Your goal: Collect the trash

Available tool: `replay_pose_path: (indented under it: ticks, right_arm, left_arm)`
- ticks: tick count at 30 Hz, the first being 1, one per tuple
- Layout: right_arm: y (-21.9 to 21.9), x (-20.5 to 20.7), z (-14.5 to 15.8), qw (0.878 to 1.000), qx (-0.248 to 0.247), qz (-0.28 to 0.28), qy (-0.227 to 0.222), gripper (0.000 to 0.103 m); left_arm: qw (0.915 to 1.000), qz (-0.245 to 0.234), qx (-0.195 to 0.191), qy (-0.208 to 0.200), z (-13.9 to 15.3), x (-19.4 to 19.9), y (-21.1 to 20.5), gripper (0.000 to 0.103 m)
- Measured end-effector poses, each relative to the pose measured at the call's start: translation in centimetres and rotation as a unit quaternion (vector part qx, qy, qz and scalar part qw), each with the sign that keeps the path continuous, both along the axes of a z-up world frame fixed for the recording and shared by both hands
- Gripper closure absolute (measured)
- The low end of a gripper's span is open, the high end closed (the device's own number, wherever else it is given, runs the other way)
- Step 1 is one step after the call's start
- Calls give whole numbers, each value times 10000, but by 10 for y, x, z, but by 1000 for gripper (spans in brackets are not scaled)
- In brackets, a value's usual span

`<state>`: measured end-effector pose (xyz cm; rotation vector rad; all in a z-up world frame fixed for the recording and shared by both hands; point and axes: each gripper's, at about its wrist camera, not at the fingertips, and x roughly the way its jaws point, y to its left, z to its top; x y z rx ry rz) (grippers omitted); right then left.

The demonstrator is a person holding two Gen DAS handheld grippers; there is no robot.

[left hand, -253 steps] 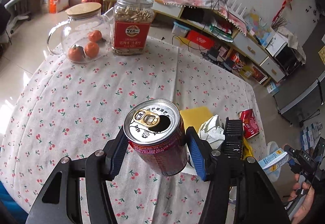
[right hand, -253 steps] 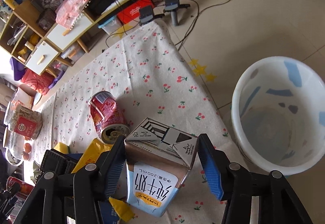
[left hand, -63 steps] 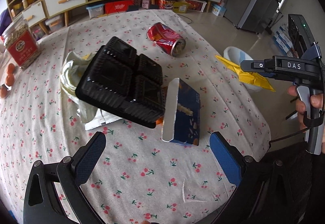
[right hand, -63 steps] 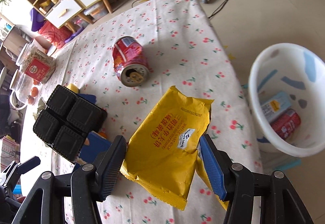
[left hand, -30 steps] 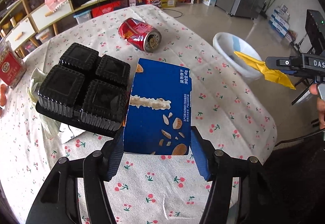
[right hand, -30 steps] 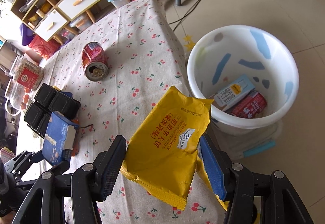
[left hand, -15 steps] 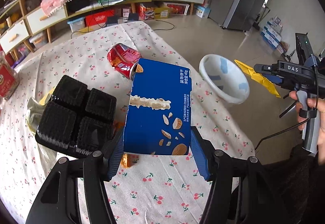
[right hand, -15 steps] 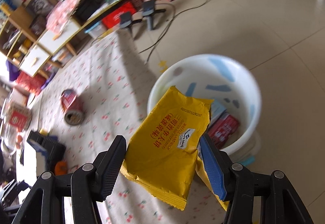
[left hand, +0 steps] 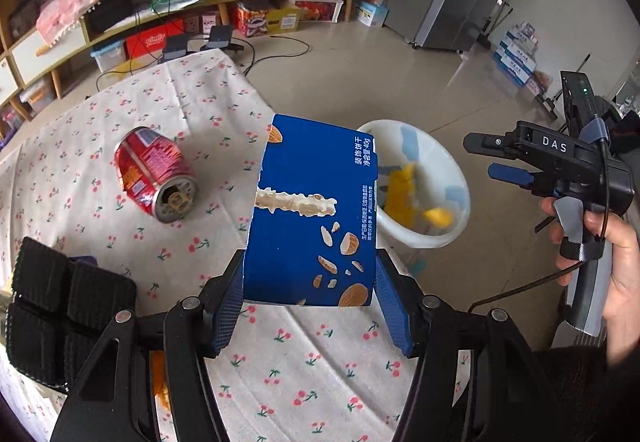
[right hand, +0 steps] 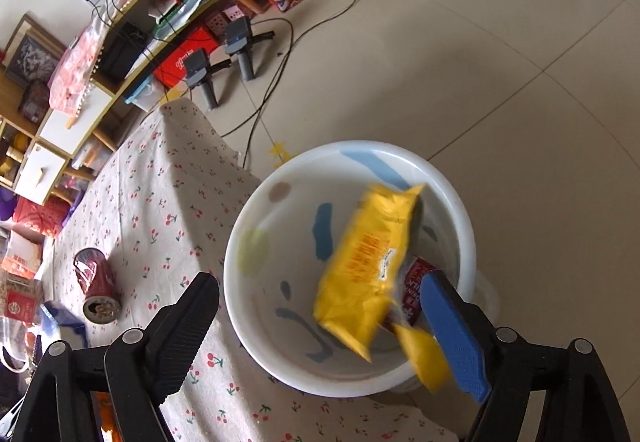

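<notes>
Yellow wrapper (right hand: 366,272): blurred, loose inside my white bin (right hand: 256,326) on the floor, half covering a red can beneath. Right gripper (right hand: 320,334): jaws just opened, spread, nothing pinched. Left gripper (left hand: 308,298): pinching blue biscuit box (left hand: 312,209), which hides the bin's near rim. Black tray (left hand: 56,306): cut off at frame edge.

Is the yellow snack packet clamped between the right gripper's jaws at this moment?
No, the yellow snack packet is loose over the white plastic bin, clear of the right gripper, whose jaws have just been opening.
</notes>
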<state>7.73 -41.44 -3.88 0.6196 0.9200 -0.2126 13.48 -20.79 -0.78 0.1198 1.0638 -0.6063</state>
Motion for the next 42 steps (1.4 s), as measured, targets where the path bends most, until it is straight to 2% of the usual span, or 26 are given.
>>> replay_pose_path:
  ticks: [13, 20, 22, 24, 25, 28, 32, 39, 42]
  right_arm:
    - [-34, -49, 12, 9979, -543, -325, 127, 16]
    - [-51, -76, 10, 9973, -468, -550, 127, 16]
    - [-53, -82, 11, 9971, -469, -595, 113, 16]
    - [-54, -86, 12, 9969, -452, -635, 88, 16]
    - [-55, -87, 13, 9970, -433, -645, 65, 15]
    - [-53, -90, 16, 9971, -398, -642, -9, 15]
    - [-46, -87, 19, 9976, -422, -546, -63, 15]
    - [-21, -77, 29, 9979, -574, -243, -153, 15]
    - [-9, -73, 31, 9974, -685, -167, -144, 14]
  left_arm:
    - [9975, -675, 141, 171, -34, 13, -95, 39]
    - [9948, -989, 228, 115, -46, 21, -127, 38]
    - [9955, -891, 299, 110, -48, 25, -129, 32]
    - [9971, -720, 252, -60, -44, 27, -125, 11]
    - [9977, -649, 170, -112, -41, 28, -122, 9]
    - [9989, -463, 87, -65, -34, 30, -109, 9]
    - [9994, -243, 133, -212, -21, 26, -84, 8]
    - [9992, 270, 106, -279, -4, 16, -18, 4]
    - [9983, 481, -5, -331, 5, 13, 14, 0]
